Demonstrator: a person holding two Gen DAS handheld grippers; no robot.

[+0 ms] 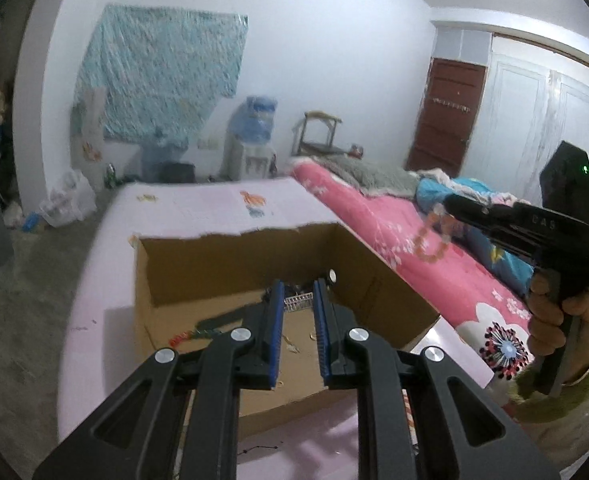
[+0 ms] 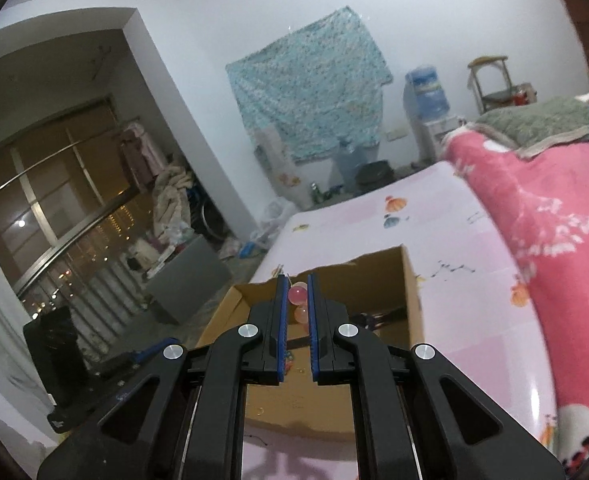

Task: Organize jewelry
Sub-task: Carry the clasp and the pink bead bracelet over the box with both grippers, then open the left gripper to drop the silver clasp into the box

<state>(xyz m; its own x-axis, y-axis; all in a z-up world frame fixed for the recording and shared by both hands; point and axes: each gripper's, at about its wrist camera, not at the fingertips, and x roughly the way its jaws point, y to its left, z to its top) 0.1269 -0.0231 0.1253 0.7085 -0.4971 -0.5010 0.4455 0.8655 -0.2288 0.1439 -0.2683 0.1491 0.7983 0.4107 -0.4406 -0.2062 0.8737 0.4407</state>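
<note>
Right wrist view shows the right gripper [image 2: 297, 294] clamped on a bracelet [image 2: 297, 295] of pink beads, held above the box [image 2: 408, 280] on the pink table [image 2: 474, 320]. Left wrist view shows the left gripper [image 1: 299, 294] over the box, fingers narrowly apart with nothing between them, and the bracelet dangling beside the bed [image 1: 394, 240].

Both wrist cameras look down along their fingers [image 1: 278, 312], close above the shared cardboard box [image 2: 410, 280].
</note>
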